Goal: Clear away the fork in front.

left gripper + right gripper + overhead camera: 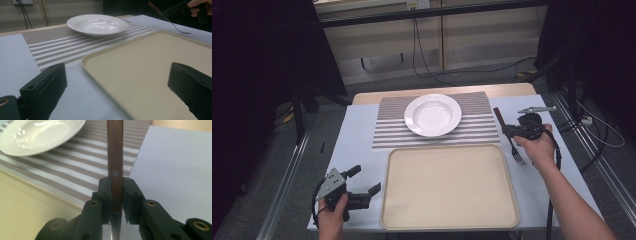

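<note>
Fingers (130, 200) of the right gripper (116, 195) pinch the fork (115, 157) by its wooden handle, so keep it level toward the tray (447, 220); left gripper (364, 182) waits, fingers spread.

We take the beige tray (450, 186) as our landmark: it lies on the desk (357, 137) at the near edge. Just behind it we see a striped placemat (477, 131), touching or nearly touching its far rim. On that placemat sits a white plate (432, 114), and beyond it cables (422, 55) trail over the floor.
</note>
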`<state>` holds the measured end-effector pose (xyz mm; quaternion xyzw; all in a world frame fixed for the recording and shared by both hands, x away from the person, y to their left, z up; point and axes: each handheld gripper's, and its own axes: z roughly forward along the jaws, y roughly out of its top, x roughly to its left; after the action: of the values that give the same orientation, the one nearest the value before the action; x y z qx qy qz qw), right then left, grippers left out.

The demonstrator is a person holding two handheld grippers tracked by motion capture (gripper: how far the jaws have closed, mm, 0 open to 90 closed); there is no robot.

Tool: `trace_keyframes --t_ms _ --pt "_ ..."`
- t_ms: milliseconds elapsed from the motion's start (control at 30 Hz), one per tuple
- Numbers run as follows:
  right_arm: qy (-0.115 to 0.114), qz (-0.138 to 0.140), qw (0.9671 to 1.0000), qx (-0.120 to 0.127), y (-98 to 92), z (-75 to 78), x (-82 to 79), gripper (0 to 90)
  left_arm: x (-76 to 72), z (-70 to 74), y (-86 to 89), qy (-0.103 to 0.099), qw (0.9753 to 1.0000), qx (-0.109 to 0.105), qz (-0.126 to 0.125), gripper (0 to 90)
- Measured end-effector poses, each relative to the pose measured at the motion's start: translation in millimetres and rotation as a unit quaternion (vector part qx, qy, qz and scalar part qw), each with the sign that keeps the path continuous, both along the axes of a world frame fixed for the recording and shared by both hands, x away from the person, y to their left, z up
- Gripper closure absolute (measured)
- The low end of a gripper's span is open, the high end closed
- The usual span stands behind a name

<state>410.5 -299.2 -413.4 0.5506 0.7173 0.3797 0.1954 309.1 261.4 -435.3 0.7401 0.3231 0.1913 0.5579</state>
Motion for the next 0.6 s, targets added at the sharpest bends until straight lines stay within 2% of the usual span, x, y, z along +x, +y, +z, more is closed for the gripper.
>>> trace_keyframes --t_ms 200,333,467,600 --pt "-0.034 -0.006 0.9991 0.024 -9.2 8.5 -10.4 78.0 -0.4 1.2 0.1 -0.002 1.0 -0.003 0.001 2.4" --pt "-0.06 -0.009 0.9964 0.06 -13.1 14.5 -19.6 78.0 -0.2 1.9 0.1 -0.003 1.0 -0.002 0.002 2.4" --pt "-0.086 -0.004 0.9924 0.089 -9.6 17.7 -31.8 77.9 -0.3 2.6 -1.5 -0.004 1.0 -0.005 0.002 2.4" --pt "-0.108 0.0 0.9863 0.124 -5.0 19.0 -43.7 77.9 -0.5 3.5 -2.7 -0.005 1.0 -0.005 -0.001 2.4"
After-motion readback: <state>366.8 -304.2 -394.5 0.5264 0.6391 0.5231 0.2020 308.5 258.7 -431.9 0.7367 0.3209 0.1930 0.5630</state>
